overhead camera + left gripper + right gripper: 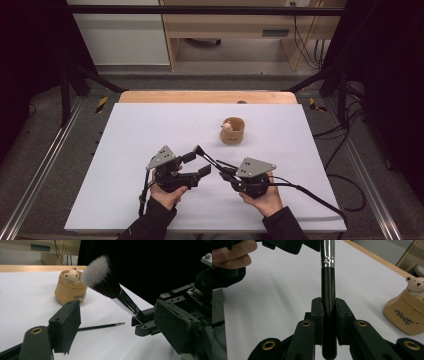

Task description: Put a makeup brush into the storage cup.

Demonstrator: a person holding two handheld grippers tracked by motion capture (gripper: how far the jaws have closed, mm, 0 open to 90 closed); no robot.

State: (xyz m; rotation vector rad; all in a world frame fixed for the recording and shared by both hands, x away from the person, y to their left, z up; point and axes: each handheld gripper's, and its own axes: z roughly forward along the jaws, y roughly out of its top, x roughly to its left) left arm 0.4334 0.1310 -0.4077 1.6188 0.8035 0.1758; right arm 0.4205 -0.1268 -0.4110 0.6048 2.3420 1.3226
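Right tool (329, 315) clamped the makeup brush (107, 282) by its handle; left tool (120, 325) stood open, empty, beside the brush above the desk (150, 125).

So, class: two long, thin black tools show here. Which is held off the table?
The fluffy makeup brush, clamped at its handle by the right gripper. The thin pointed brush lies flat on the white table, untouched.

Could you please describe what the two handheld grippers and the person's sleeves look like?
Both the left gripper and the right gripper are black, each topped by a grey three-cornered plate and trailing a black cable. Their jaws carry flat black pads and brass-ringed holes. The sleeves are dark.
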